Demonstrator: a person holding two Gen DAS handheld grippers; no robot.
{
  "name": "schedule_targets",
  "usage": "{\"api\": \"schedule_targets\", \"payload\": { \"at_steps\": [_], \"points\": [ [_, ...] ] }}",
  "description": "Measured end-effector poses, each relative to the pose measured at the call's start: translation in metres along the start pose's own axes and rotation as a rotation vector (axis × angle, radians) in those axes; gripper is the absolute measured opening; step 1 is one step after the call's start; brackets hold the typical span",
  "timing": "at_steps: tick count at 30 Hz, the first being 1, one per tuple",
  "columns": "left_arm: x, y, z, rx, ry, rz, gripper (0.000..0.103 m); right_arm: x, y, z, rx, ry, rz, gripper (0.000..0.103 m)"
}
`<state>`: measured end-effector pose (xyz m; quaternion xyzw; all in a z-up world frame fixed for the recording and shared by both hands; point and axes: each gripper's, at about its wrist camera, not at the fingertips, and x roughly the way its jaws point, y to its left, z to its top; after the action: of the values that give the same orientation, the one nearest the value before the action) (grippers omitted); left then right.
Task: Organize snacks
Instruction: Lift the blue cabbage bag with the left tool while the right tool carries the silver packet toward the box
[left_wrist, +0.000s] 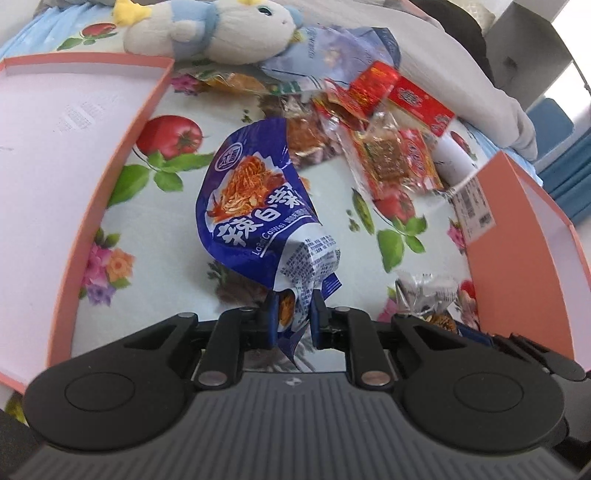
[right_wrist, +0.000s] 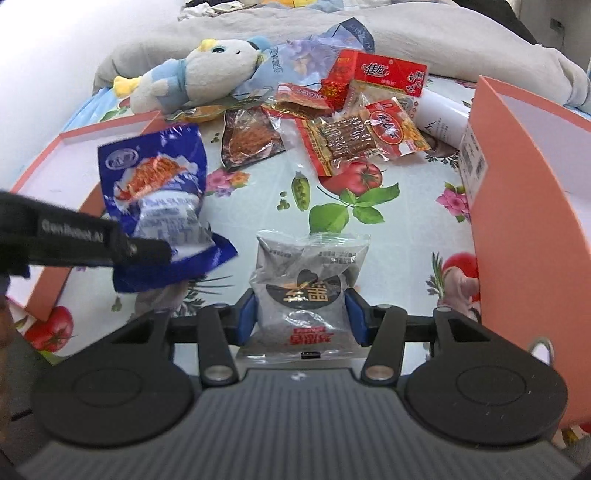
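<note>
My left gripper (left_wrist: 293, 319) is shut on the lower end of a blue snack packet (left_wrist: 255, 199), which stands up above the floral cloth. From the right wrist view, the same blue packet (right_wrist: 155, 184) hangs at the left, in front of a shallow pink box (right_wrist: 107, 127), pinched by the left gripper's black finger (right_wrist: 144, 251). My right gripper (right_wrist: 301, 317) is shut on a grey clear-wrapped packet (right_wrist: 306, 280) with a black label, its blue pads pressing on both sides. That grey packet (left_wrist: 428, 291) also shows at the lower right of the left wrist view.
A deeper pink box (right_wrist: 517, 184) (left_wrist: 517, 229) stands at the right, and the shallow pink box's wall (left_wrist: 110, 147) curves along the left. Several red and brown snack packets (right_wrist: 369, 136) (left_wrist: 391, 155) lie piled at the back, beside a plush toy (right_wrist: 195, 77) and a white tube (right_wrist: 443, 118).
</note>
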<state>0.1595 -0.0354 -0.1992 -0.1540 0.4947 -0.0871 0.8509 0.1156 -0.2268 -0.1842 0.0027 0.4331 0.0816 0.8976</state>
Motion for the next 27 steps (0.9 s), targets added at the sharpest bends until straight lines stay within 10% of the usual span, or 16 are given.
{"api": "schedule_targets", "payload": {
  "at_steps": [27],
  "points": [
    [-0.07,-0.066,0.034,0.214,-0.111,-0.019,0.019,-0.076,-0.023,0.041,0.106,-0.215,-0.043,0.052]
  ]
}}
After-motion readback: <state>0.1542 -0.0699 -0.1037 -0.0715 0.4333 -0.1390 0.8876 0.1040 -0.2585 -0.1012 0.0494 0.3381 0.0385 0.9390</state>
